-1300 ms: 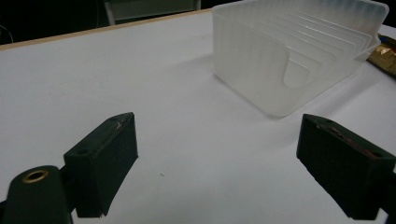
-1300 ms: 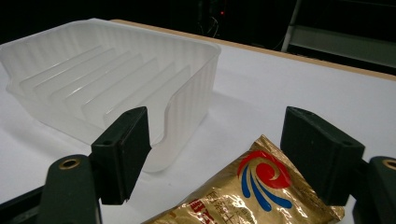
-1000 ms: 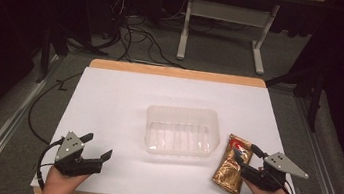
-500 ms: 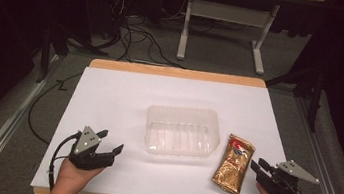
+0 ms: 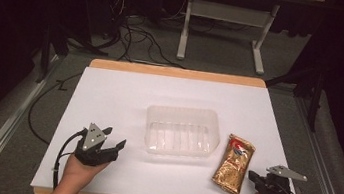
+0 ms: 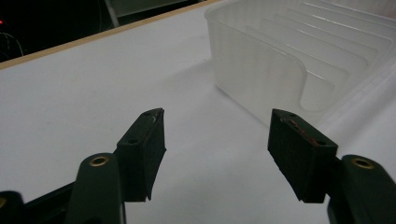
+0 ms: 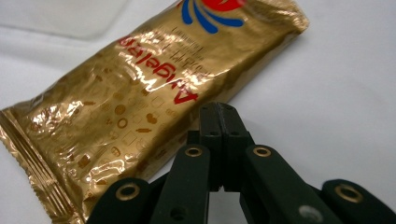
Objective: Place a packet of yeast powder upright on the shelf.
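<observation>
Left claw (image 5: 115, 140) jaws apart beside clear tray (image 5: 181, 131), right claw (image 5: 253, 178) together at gold packet (image 5: 234, 164) edge

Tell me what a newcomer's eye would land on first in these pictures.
The shiny gold foil snack packet with red and blue print stands out, lying flat on the white table just right of the clear ribbed plastic tray at the centre. The right gripper sits shut beside the packet's near end. The left gripper waits open, left of the tray.

Glossy crinkled gold foil packet (image 7: 154, 93), translucent ribbed plastic tray (image 5: 181, 131), matt white tabletop (image 5: 124, 96)
</observation>
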A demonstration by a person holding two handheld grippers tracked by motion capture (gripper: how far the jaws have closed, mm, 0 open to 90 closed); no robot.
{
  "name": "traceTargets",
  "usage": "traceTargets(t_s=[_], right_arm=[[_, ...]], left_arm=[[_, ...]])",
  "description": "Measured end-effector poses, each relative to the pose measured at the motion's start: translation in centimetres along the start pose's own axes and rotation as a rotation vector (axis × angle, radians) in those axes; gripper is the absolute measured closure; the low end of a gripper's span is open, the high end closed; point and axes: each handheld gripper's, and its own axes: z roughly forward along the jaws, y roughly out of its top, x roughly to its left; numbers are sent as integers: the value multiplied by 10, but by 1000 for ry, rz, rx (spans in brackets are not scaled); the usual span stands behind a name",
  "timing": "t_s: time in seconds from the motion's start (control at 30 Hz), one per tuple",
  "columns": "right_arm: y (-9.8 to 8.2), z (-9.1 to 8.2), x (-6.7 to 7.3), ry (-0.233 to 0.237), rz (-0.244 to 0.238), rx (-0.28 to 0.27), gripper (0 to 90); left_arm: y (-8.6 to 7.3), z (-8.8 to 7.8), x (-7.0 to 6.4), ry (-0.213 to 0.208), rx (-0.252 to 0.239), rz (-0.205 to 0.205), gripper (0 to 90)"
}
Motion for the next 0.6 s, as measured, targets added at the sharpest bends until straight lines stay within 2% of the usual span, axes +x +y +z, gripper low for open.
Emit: traceTargets(t_s=[0.1, 0.17, 0.43, 0.6], right_arm=[[2, 7, 5, 9, -36, 36, 900], [2, 8, 7, 16, -42, 41, 900], [4, 11, 15, 59, -85, 49, 900], [8, 14, 29, 92, -127, 41, 900]], left_arm=[[-3, 0, 2, 0, 13, -6, 328], [-4, 1, 2, 5, 19, 1, 320], [-7, 2, 1, 8, 28, 6, 316], [-9, 1, 3, 19, 26, -6, 310]])
